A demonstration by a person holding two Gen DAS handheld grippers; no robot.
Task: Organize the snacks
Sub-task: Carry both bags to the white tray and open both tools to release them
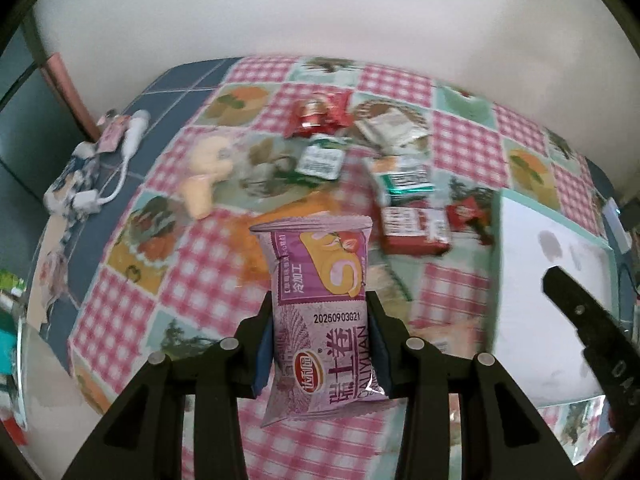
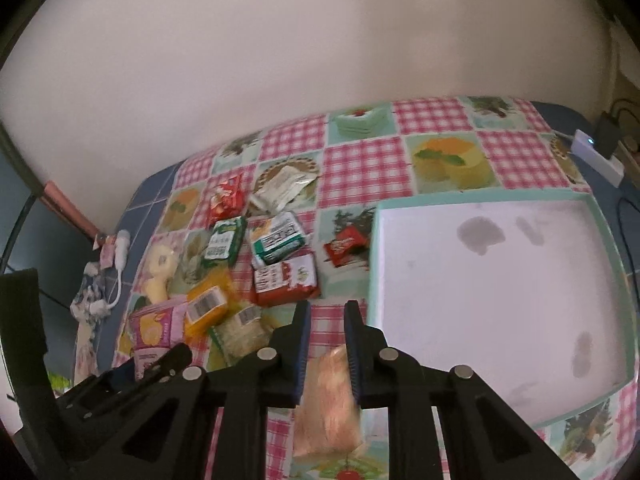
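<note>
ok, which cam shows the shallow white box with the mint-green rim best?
Right wrist: the shallow white box with the mint-green rim shows nearly whole, with its stained floor. Left wrist catches only part, cut by the right gripper.

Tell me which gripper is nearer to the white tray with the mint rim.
Right. The right gripper, shut on a pale orange packet, sits just beside the white tray at its left rim. The left gripper, holding the purple cake packet, is farther left.
</note>
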